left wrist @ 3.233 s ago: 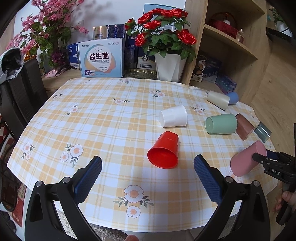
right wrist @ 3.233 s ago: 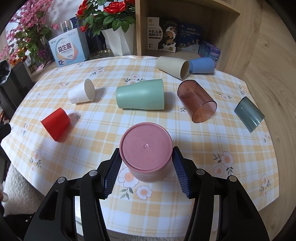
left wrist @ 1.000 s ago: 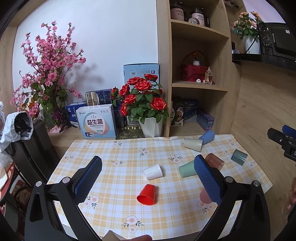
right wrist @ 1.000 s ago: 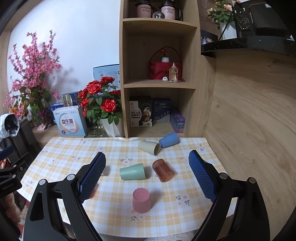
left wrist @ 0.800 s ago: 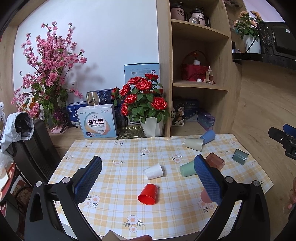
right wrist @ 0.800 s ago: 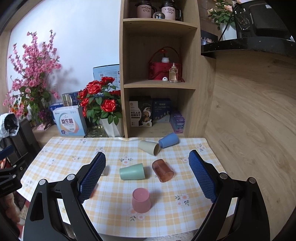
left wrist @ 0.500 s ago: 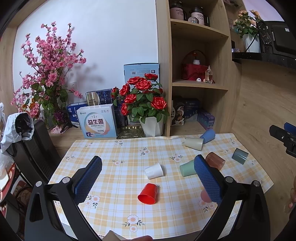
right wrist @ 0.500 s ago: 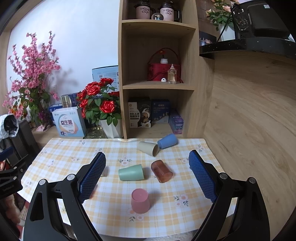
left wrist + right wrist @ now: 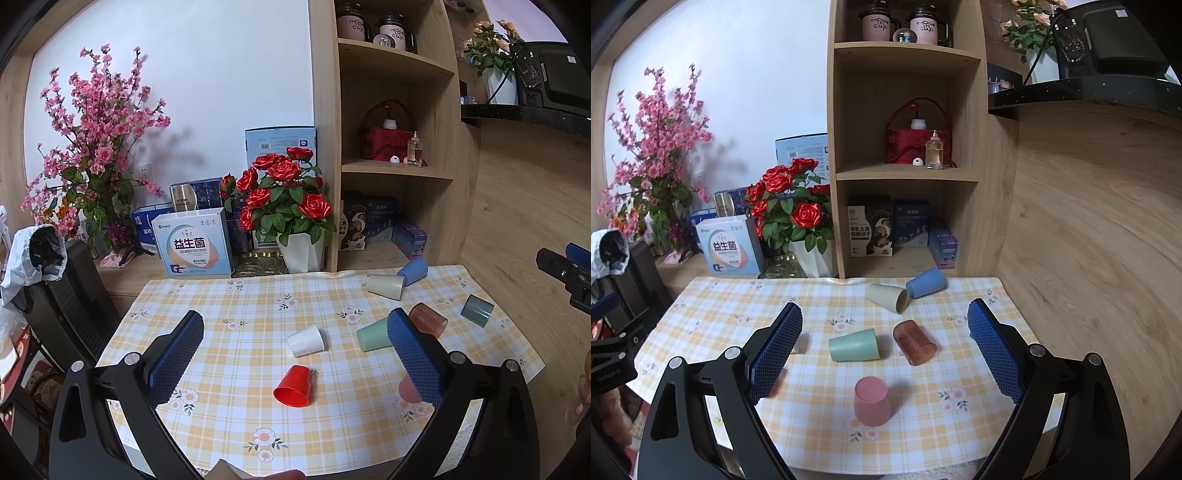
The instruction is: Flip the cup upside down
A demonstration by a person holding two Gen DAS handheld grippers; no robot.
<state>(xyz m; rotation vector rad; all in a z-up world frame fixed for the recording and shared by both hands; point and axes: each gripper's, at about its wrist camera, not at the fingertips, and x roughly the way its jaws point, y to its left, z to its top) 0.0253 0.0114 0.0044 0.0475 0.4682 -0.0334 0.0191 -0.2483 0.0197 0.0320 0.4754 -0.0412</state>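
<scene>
A pink cup [image 9: 871, 405] stands upside down on the checked tablecloth [image 9: 820, 417] near the front edge; in the left wrist view it is mostly hidden behind a finger [image 9: 408, 389]. My right gripper [image 9: 884, 354] is open and empty, held high and well back from the table. My left gripper [image 9: 295, 356] is also open and empty, equally far back. A red cup [image 9: 294, 386] lies on its side at the table's front middle.
Other cups lie on their sides: white [image 9: 306, 340], green [image 9: 854, 345], brown translucent [image 9: 914, 347], cream [image 9: 888, 297], blue [image 9: 925, 282], grey [image 9: 477, 310]. A rose pot [image 9: 301, 249], boxes and a wooden shelf [image 9: 905, 147] stand behind the table. A black chair [image 9: 70, 291] is at left.
The right gripper let go of the pink cup, which now stands upside down. Both grippers pulled up and far back from the table; over the last second they barely moved.
</scene>
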